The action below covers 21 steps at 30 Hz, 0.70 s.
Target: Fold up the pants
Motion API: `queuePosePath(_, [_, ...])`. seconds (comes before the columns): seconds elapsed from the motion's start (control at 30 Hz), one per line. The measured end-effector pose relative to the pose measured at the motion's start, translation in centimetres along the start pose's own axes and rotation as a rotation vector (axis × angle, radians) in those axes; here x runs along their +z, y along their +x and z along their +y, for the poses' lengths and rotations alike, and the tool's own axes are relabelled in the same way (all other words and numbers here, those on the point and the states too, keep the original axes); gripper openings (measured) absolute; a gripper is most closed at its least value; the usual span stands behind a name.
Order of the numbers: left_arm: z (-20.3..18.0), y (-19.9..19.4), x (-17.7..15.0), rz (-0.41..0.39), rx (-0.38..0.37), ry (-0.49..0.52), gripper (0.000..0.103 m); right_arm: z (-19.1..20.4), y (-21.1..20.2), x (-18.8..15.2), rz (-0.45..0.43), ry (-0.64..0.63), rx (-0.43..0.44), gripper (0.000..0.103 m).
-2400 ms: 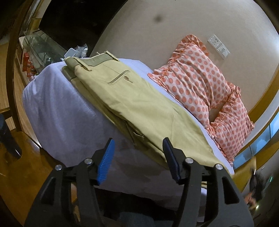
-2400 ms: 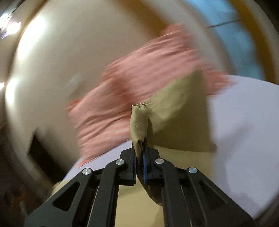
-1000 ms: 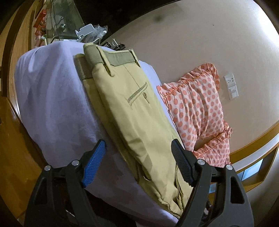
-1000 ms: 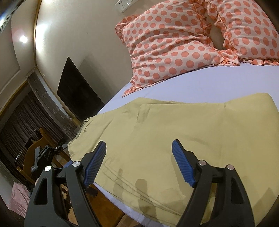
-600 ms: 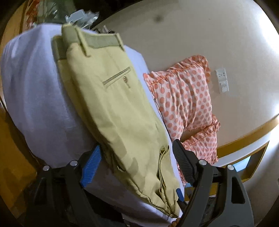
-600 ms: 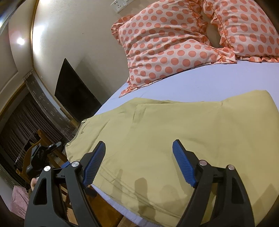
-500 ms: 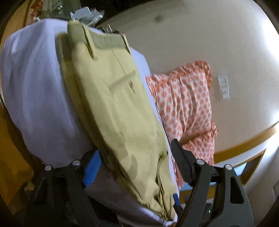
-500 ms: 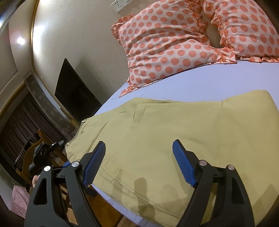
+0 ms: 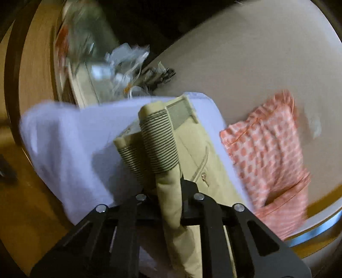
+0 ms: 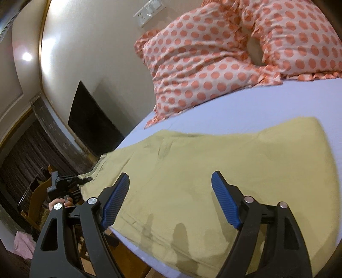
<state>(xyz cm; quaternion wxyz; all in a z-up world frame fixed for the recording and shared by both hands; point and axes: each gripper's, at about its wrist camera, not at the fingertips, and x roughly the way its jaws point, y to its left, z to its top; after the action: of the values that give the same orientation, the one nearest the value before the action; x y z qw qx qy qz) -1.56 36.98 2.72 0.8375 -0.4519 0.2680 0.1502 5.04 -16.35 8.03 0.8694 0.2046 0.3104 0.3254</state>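
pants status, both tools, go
Left tool shut on pants, waistband end lifted. Right tool open over the flat end, not gripping. Pillows clear of the fold.

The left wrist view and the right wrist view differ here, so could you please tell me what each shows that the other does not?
Only the left wrist view shows the left tongs shut on the ribbed waistband end of the pants, lifted off the sheet, plus blurred clutter behind the bed. Only the right wrist view shows the right tongs open above the flat pants, the wall socket and a dark panel. Both show the khaki pants, the lavender sheet and polka-dot pillows.
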Motion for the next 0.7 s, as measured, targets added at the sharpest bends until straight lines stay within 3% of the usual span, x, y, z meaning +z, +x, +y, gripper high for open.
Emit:
queuePosePath(0.07, [-4.6,-1.6,-0.4,-0.053,0.019,0.169,0.008,-1.0,-1.3,0.6,-0.045,0.015,-0.019,0.081])
queuePosePath(0.17, [-13.3,-3.7,-2.9,-0.091,-0.028,0.430,0.008,-2.8,-3.6,1.5,-0.118,0.055,-0.053,0.081])
queuePosePath(0.27, [-22.3,-5.1,-8.3,-0.087,-0.152,0.697,0.009,-4.9,-6.2,2.1,-0.189,0.098,-0.100,0.081])
queuePosePath(0.33, [-27.3,-5.6,-14.3,-0.052,-0.276,0.889,0.009,-6.4,-8.2,2.3,-0.233,0.136,-0.135,0.081])
queuePosePath(0.43, [-30.8,-4.3,-23.6,0.084,-0.402,1.111,0.010,-8.7,-10.5,2.0,-0.268,0.204,-0.171,0.081])
queuePosePath(0.53, [-30.7,-0.8,-32.8,0.272,-0.390,1.319,0.010,-10.6,-11.6,1.8,-0.271,0.270,-0.210,0.081])
queuePosePath(0.6, [-29.6,0.6,-36.8,0.349,-0.379,1.403,0.010,-12.0,-11.8,1.6,-0.245,0.314,-0.216,0.081])
queuePosePath(0.7, [-27.8,-0.7,-39.8,0.171,-0.349,1.571,0.010,-12.7,-10.8,1.6,-0.163,0.320,-0.224,0.081])
